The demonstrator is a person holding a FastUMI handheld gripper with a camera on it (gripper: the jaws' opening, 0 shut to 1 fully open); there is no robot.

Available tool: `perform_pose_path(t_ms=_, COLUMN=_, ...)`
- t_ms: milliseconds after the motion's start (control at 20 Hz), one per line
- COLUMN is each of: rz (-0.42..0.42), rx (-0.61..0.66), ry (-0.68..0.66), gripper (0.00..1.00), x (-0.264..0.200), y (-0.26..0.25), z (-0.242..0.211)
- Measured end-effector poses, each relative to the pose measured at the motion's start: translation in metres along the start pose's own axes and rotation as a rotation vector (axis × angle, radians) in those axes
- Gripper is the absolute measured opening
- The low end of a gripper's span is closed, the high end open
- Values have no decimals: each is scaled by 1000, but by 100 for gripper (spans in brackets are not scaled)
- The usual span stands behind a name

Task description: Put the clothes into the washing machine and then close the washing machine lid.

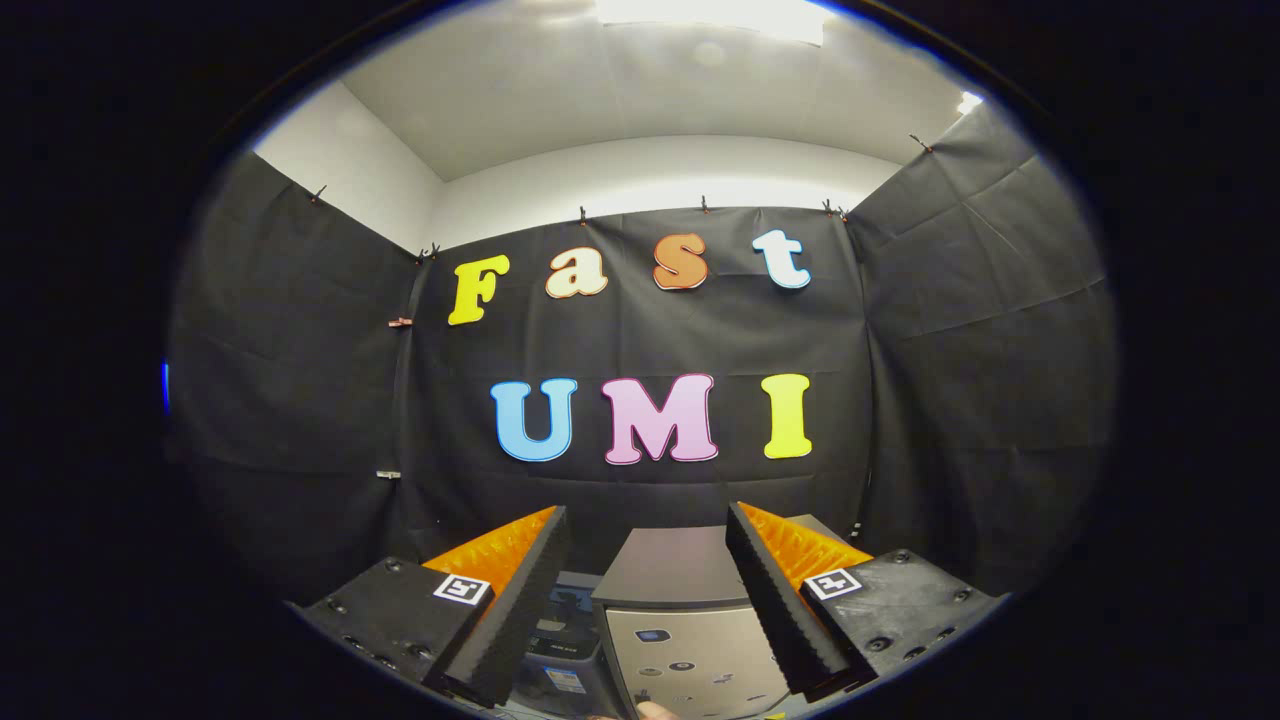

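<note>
- The washing machine [690,640] is a small box with a silver-grey front and a dark flat top.
- Its lid [672,565] lies flat on top, so it looks closed.
- The front has a few small round buttons and marks, too small to make out.
- The machine stands upright near the black wall.
- It sits ahead of the gripper [648,610], seen through the wide gap between the two fingers.

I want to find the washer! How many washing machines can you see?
1. The washing machine sits just ahead of the open gripper, between its jaws, with its dark lid towards the black cloth wall. Others may be hidden below.
</note>
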State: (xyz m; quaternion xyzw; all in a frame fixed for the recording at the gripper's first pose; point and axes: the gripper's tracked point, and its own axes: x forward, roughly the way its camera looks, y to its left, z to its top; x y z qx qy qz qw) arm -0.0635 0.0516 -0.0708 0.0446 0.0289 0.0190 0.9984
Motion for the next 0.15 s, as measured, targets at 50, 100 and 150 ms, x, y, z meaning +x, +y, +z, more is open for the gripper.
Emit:
perform_pose_path(t_ms=50, rz=-1, rx=-4, ry=-3, gripper=98, x=1, y=-1, z=0)
perform_pose_path(t_ms=100, rz=0, rx=-4, ry=-7, gripper=98, x=2, y=-1, z=2)
perform_pose_path(t_ms=150, rz=3, rx=1, ry=-9, gripper=98, x=3, y=-1, z=2)
